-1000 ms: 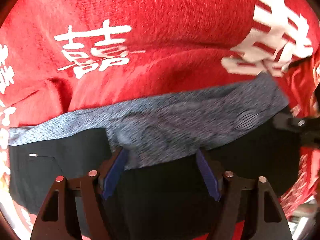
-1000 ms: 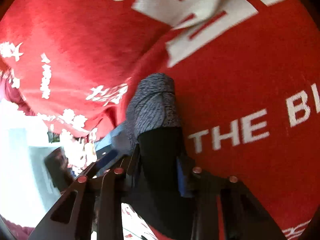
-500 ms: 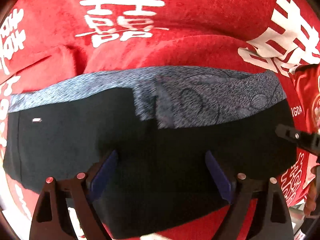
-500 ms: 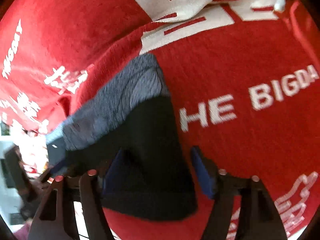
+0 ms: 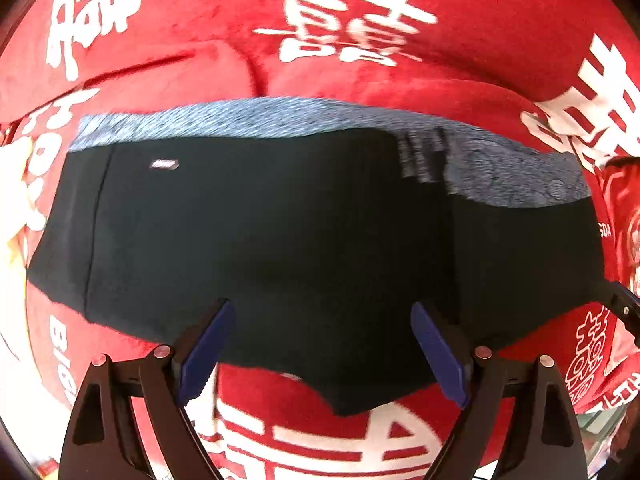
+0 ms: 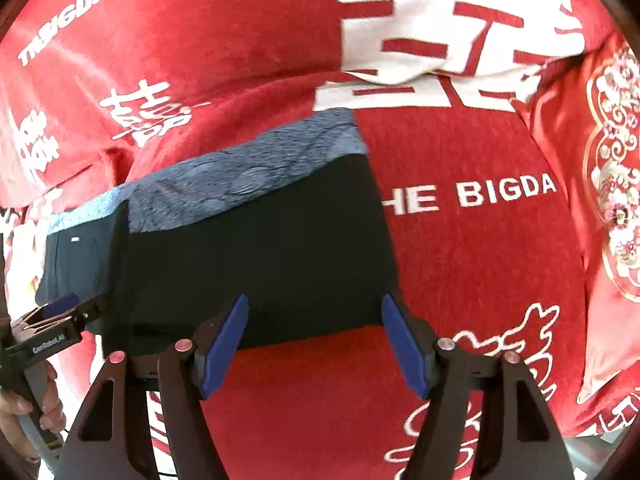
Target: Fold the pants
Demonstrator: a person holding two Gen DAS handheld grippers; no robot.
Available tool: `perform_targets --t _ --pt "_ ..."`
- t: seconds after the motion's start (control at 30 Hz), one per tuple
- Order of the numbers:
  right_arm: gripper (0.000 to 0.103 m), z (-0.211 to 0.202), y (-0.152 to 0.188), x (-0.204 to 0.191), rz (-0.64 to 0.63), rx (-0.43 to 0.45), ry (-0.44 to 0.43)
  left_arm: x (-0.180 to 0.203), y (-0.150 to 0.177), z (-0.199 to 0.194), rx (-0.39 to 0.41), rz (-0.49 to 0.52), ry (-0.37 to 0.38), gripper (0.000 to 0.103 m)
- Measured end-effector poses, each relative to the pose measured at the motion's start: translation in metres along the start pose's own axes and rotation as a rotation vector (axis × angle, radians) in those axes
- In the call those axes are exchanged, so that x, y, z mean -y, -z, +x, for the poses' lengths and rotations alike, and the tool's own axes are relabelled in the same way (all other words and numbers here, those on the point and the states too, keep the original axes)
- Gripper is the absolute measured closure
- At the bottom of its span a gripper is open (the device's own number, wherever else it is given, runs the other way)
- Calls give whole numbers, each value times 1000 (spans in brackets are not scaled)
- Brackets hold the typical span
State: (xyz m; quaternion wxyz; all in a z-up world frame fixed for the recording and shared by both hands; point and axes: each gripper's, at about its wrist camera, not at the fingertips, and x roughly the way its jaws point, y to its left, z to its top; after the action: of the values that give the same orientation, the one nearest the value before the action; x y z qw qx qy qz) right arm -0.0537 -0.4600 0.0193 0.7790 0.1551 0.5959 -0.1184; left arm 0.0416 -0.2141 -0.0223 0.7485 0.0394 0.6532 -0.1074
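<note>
When reading the left wrist view, locate the pants (image 5: 280, 240) lying flat on the red blanket (image 5: 480, 20), folded into a wide black block with the blue-grey waistband (image 5: 240, 120) along the far edge. Note the waistband showing as a thin strip at the left and middle and as a broader patch at the right end. Note the small white label (image 5: 163, 165) on the black cloth near the left end, just below the waistband. Read the left claw (image 5: 320, 308) as wide apart: blue pads (image 5: 208, 344) spread over the near edge of the pants, clamped on nothing. Turning to the right wrist view, find the same pants left of centre, with the right end lying just beside the white lettering (image 6: 504, 194) printed on the blanket. Read the right claw (image 6: 314, 298) as apart too, its pads framing the near right corner of the pants and gripping nothing. Cannot tell contact between pads and cloth for either claw. Locate the left claw again at the left border of this view, carried by a hand (image 6: 24, 412). Note a red cushion (image 6: 612, 200) with gold embroidery at the right edge, well apart from the pants.
</note>
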Motion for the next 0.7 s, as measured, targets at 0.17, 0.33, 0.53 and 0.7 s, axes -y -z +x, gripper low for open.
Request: perform_targets --t 0.17,0.33,0.53,0.7 --pt "30 6 7 -37 -46 -35 -41 -24 8 -3 -3 -35 -2 13" --pt "30 24 10 -81 -105 -80 -76 -48 16 -6 -3 -65 -11 13" --pt "28 41 10 -121 -166 -114 -110 -73 23 -3 -19 -104 -20 13" --pt "28 40 16 -154 -202 -140 -187 -92 20 -4 -21 -129 -26 13"
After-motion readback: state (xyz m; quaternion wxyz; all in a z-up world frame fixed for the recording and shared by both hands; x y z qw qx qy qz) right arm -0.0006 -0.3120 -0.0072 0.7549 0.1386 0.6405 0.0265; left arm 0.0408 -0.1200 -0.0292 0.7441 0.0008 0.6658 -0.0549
